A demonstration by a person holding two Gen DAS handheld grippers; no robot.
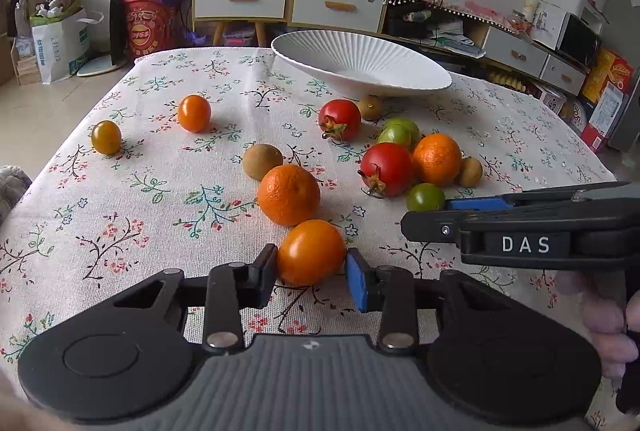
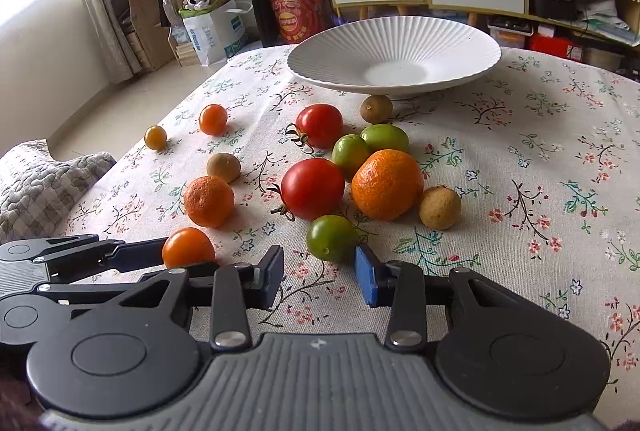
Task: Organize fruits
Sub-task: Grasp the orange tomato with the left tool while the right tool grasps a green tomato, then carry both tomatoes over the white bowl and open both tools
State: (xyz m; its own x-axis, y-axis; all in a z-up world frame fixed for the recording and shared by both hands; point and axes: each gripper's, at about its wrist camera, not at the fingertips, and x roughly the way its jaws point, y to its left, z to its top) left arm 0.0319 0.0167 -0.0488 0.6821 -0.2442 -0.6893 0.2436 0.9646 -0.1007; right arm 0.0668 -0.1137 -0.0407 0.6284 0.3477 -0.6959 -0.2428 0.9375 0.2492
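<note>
Right gripper (image 2: 319,273) low over floral tablecloth (image 2: 520,159), blue pads either side of green tomato (image 2: 331,238); right pad at fruit's edge, left pad apart from it. Left gripper (image 2: 176,265) enters from left beside orange tomato (image 2: 188,247). Beyond: two red tomatoes (image 2: 312,187), two mandarins (image 2: 387,185), brown fruits (image 2: 440,207), scattered. White ribbed bowl (image 2: 394,49) at far edge, empty.

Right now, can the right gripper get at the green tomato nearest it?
Probably yes. The green tomato sits just ahead of the right gripper, partly between its fingers, with bare tablecloth around; the red tomato crowds it only from behind.
</note>
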